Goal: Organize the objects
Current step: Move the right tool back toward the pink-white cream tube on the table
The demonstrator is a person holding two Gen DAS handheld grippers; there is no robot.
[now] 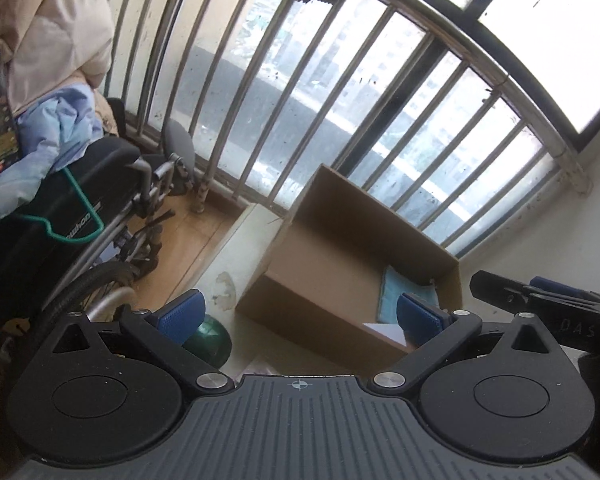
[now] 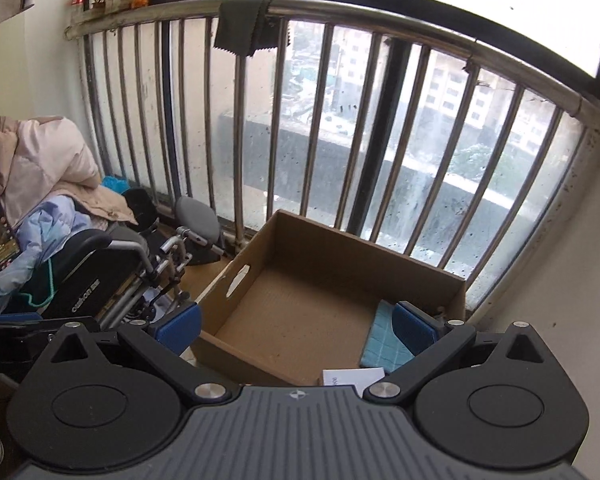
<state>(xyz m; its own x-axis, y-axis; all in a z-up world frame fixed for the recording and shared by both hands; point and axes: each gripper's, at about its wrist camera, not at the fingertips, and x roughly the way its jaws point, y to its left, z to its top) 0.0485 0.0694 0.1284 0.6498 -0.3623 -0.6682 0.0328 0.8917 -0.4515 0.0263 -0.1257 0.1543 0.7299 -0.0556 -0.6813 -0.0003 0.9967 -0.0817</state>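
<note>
Both the left gripper (image 1: 302, 314) and right gripper (image 2: 298, 328) are spread wide, empty, above the cardboard box (image 2: 300, 300); blue cloth (image 2: 384, 340) lies inside its right corner; wheelchair (image 2: 112, 280) stands left; railing (image 2: 340, 120) behind.

The box (image 2: 300, 300) is matt brown cardboard, the cloth (image 2: 384, 338) inside it a quilted blue fabric beside white paper (image 2: 354, 378), the railing (image 2: 340, 128) dull, stained metal, the floor (image 1: 188, 236) smooth wood, the ball (image 1: 210, 344) glossy green, and both grippers' pads (image 2: 180, 326) ribbed blue plastic on matt black plastic.
</note>
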